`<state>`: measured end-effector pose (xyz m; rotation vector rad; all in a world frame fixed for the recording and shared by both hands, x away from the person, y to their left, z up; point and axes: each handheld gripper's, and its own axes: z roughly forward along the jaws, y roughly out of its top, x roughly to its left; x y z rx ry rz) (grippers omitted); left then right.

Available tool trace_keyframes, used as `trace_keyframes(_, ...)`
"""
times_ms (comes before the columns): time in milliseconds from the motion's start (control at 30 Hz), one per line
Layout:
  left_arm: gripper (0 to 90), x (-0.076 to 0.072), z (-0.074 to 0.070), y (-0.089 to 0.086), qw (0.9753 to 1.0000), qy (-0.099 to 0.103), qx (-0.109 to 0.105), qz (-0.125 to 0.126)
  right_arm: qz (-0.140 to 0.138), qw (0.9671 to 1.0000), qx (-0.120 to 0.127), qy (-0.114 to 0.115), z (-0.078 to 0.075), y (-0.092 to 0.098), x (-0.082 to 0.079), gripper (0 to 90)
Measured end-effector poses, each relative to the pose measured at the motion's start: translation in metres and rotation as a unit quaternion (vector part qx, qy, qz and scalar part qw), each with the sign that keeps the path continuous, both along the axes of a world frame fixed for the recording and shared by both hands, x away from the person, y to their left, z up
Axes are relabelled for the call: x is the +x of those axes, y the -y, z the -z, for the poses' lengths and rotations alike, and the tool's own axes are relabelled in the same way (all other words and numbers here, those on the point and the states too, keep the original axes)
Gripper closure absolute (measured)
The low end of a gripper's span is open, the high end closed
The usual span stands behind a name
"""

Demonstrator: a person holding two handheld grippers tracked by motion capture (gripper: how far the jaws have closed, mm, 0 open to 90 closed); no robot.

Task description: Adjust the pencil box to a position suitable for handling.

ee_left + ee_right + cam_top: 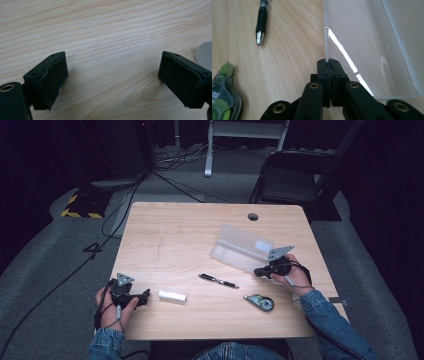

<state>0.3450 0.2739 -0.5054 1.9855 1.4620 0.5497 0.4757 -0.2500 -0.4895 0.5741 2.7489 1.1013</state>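
Left tongs (145, 296) low, jaws spread wide, right tongs (258, 271) pinched tight, forearms resting apart

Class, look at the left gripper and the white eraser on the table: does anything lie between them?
Nothing visible does. The left gripper, jaws open, sits beside the white eraser with only bare table between.

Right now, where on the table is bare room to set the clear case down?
The far left half of the table, behind the left claw and white eraser, is bare. It is crowded near the right claw: clear case, pen and correction tape sit close together.
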Motion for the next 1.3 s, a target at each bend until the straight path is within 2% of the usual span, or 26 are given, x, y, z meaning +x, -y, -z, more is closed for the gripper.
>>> trace_keyframes(300,9.2,0.0,0.0,0.0,1.0,0.0,0.0,0.0,-0.009,0.9999,-0.002,-0.008,-0.001,0.005,-0.02,88.4)
trace_keyframes(433,9.1,0.0,0.0,0.0,1.0,-0.001,-0.001,0.0,-0.009,0.9999,-0.001,-0.01,-0.001,0.005,-0.023,87.6)
trace_keyframes(633,7.4,0.002,0.0,0.002,1.0,-0.002,0.0,0.002,-0.001,0.9998,0.012,-0.017,-0.002,0.008,-0.025,76.9)
trace_keyframes(700,7.2,0.002,0.0,0.002,1.0,-0.002,0.001,0.002,0.002,0.9993,0.029,-0.023,-0.004,0.009,-0.026,74.1)
trace_keyframes(833,7.1,0.002,0.0,0.002,1.0,-0.002,0.001,0.002,0.01,0.9988,0.046,-0.011,-0.013,0.011,-0.028,69.2)
trace_keyframes(1033,5.9,0.003,0.0,0.003,1.0,-0.004,-0.002,0.0,0.017,0.9976,0.066,-0.008,-0.026,0.008,-0.033,66.4)
trace_keyframes(1300,4.7,0.005,0.001,0.004,1.0,-0.005,-0.001,0.001,0.023,0.9968,0.076,-0.004,-0.041,-0.007,-0.039,64.2)
